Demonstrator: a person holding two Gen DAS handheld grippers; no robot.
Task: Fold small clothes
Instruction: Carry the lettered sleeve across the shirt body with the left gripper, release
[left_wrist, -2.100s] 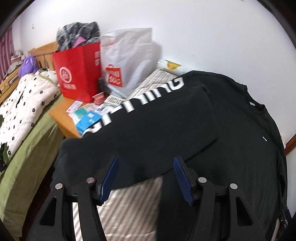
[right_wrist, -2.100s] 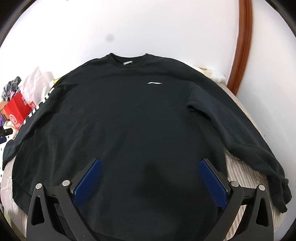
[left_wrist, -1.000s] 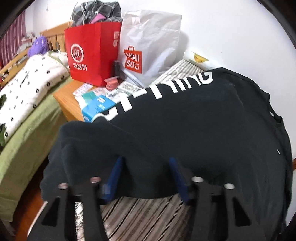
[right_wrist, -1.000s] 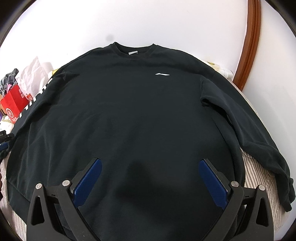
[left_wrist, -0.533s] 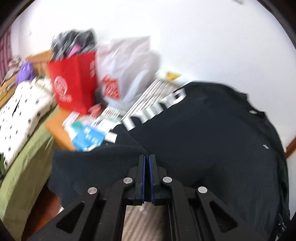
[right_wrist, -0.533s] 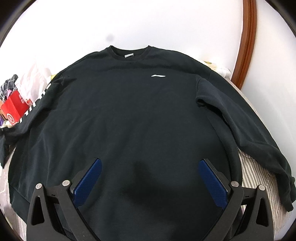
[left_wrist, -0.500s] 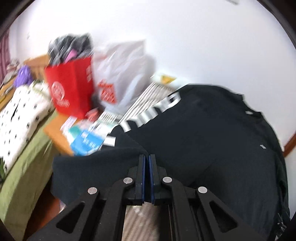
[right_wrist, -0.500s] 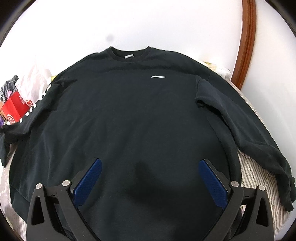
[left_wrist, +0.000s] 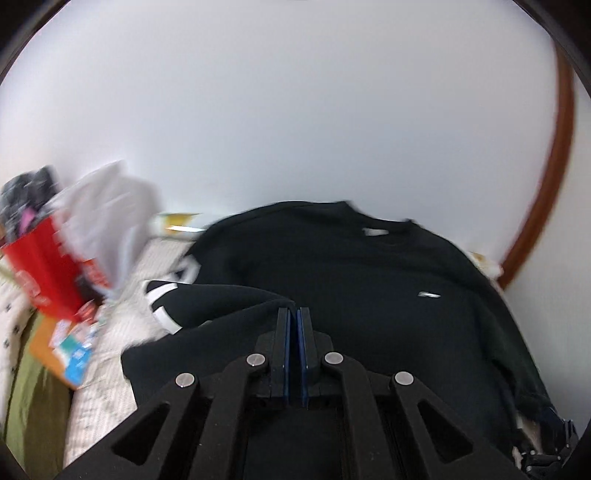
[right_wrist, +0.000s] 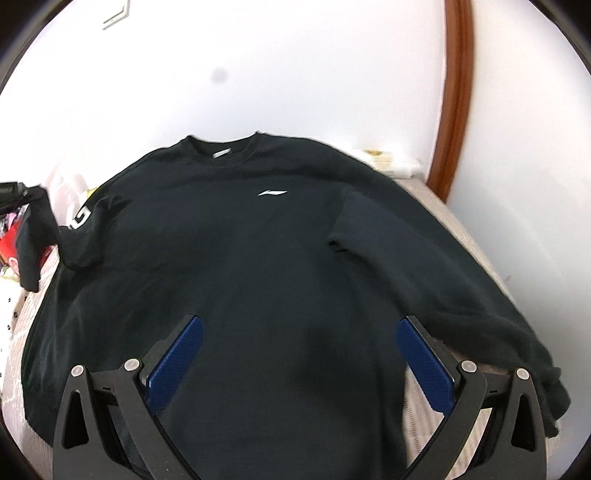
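A black sweatshirt (right_wrist: 266, 258) lies face up on a striped bed, collar toward the wall, with a small white logo on the chest. My left gripper (left_wrist: 293, 312) is shut on the cuff end of its lettered left sleeve (left_wrist: 207, 302) and holds it lifted over the body of the sweatshirt (left_wrist: 369, 288). In the right wrist view that raised sleeve (right_wrist: 33, 236) hangs at the far left. My right gripper (right_wrist: 299, 328) is open and empty above the lower body. The right sleeve (right_wrist: 443, 280) lies flat along the bed's right side.
A red paper bag (left_wrist: 44, 273) and a white plastic bag (left_wrist: 107, 221) stand at the left on a wooden side table (left_wrist: 44, 347) with small packets. A brown wooden frame (right_wrist: 458, 92) runs up the white wall at the right. Striped bedding (left_wrist: 103, 391) shows beside the garment.
My left gripper has closed on the sleeve end and carried it up and to the right, over the sweatshirt's body. The right gripper has stayed open and shifted only slightly.
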